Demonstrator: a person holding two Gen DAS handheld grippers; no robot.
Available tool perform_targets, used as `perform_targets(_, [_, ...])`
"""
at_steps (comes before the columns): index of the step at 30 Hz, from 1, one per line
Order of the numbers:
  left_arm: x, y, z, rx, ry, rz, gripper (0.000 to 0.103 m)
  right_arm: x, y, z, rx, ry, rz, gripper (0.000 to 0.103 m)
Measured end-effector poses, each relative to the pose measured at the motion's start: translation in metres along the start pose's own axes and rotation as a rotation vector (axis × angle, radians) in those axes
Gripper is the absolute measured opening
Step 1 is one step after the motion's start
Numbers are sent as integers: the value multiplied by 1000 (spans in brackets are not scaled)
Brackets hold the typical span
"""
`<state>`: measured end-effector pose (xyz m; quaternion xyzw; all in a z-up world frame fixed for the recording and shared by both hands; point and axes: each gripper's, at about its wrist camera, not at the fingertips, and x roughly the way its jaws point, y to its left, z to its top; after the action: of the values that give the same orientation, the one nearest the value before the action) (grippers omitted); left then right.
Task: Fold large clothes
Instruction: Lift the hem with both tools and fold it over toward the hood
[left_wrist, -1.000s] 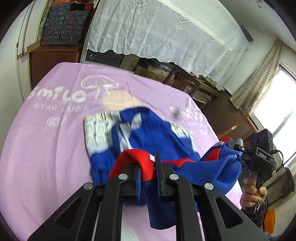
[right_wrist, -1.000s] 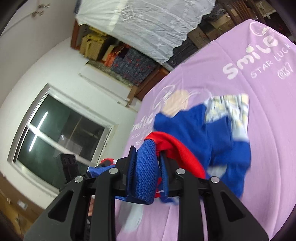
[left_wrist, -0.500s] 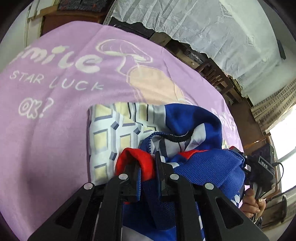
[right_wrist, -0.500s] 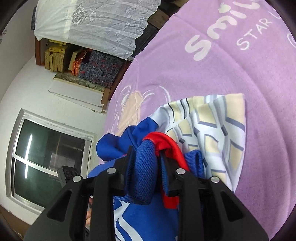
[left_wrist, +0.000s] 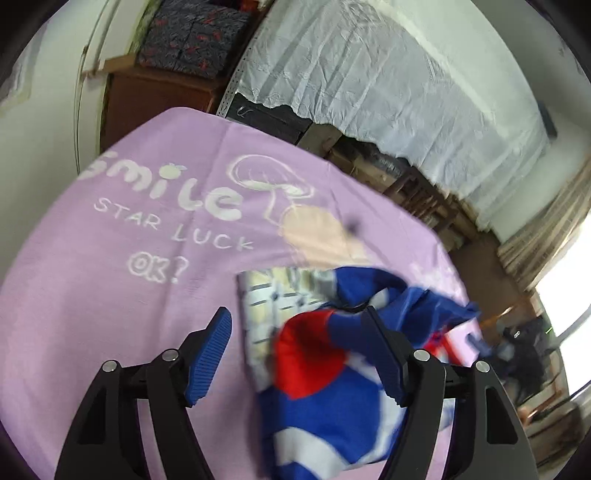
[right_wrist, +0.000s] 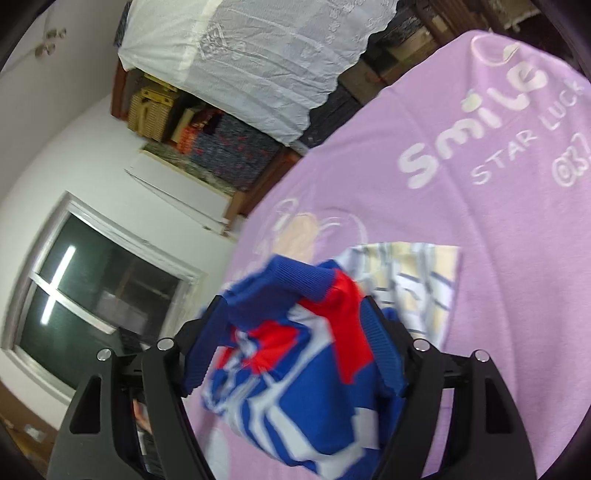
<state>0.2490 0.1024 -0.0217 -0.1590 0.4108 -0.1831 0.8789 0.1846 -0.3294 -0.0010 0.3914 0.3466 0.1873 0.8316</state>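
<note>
left gripper (left_wrist: 299, 354) jaws spread wide, gripping nothing | right gripper (right_wrist: 291, 347) splayed too, ribbed blue-red knit sweater (right_wrist: 295, 365) bunched loose between its fingers | sweater heaped on lilac "smile" tabletop cloth (left_wrist: 110, 258) | past sweater, lace curtain (left_wrist: 369, 74)

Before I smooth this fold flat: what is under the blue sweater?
Under the blue sweater a pale checked lining sticks out, lying on the purple blanket. How far it reaches beneath is covered.

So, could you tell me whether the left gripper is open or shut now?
Open. The left gripper has its jaws spread wide, and the sweater lies loose between them on the purple sheet.
</note>
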Motion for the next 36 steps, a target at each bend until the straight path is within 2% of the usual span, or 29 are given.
perform_targets(2, [6,-3,-5,66,17,14,73,2,1,-3,-22,7,-25,72])
perform_targets(9, [13,-33,-28,318,35,-26,73,14,-1,-7,-55,33,-80,72])
perform_targets(12, [15,-48,-37,399,31,-24,82,17,-7,-7,-36,41,-87,72])
perform_targets(14, [23,-58,-40,432,17,23,86,21,-7,-8,-39,46,-101,72])
perform_targets(16, [39,-67,-35,456,-15,143,86,25,-8,-8,-39,52,-115,72])
perform_targets(17, [47,-68,-30,442,-16,195,86,26,-9,-8,-39,53,-125,72])
perform_targets(18, [56,-62,-20,382,3,219,86,27,-8,-6,-39,43,-137,72])
perform_targets(21, [68,-32,7,148,55,133,85,32,-6,4,-29,10,-163,72])
perform_targets(23, [75,-19,16,67,82,90,85,41,-3,10,-28,14,-178,72])
perform_targets(26, [89,-10,18,23,130,58,85,59,0,16,-55,28,-224,72])
perform_targets(30, [93,-9,15,33,130,68,85,81,-12,17,-7,69,-228,72])
perform_targets(32, [92,-10,15,32,116,80,82,87,-8,13,-47,76,-252,67])
perform_targets(33, [92,-11,15,40,110,85,75,87,-4,11,-81,69,-275,50])
perform_targets(34, [93,-14,15,55,101,98,62,88,0,10,-107,64,-285,19])
perform_targets(35, [92,-17,14,70,94,106,53,89,3,9,-118,69,-287,14])
perform_targets(36, [92,-21,13,84,90,102,34,88,7,9,-120,55,-293,14])
